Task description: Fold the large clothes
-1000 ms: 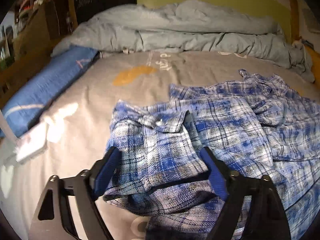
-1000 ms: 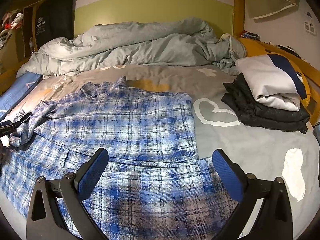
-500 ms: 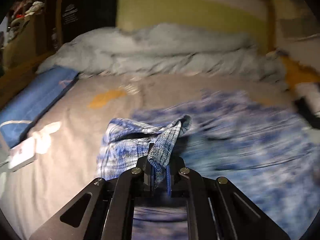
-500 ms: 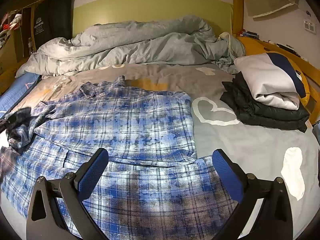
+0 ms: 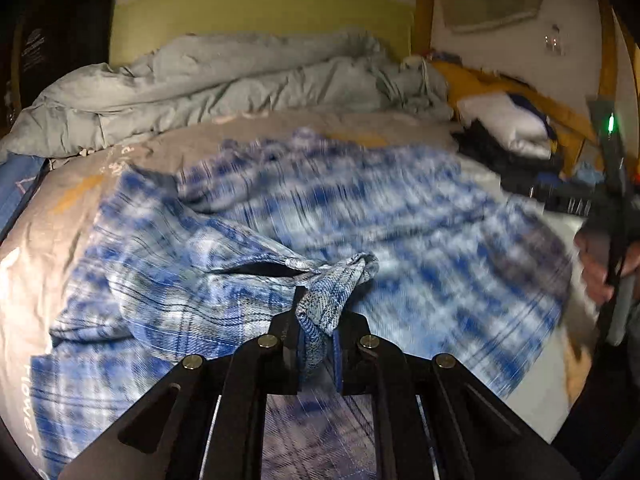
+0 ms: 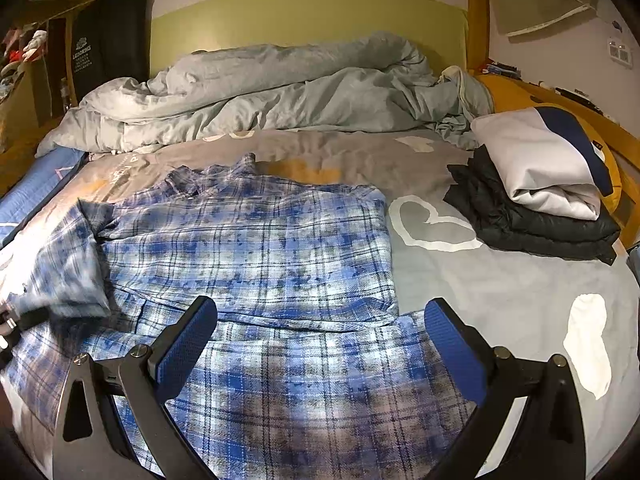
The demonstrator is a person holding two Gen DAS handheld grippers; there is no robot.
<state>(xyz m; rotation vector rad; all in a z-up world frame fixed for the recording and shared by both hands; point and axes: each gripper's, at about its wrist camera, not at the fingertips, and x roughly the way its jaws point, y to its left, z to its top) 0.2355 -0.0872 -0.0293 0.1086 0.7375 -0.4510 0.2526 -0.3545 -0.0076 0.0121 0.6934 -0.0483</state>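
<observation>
Plaid shirt [image 6: 256,240] is lying across the bed [image 6: 500,280] — left gripper [image 5: 314,344] is pinching its sleeve; right gripper [image 6: 320,332], fingers spread, is hovering nearer the hem.

A rumpled grey duvet [image 6: 280,88] lies by the headboard [image 6: 308,20]; folded clothes [image 6: 536,192] are stacked at the right.
</observation>
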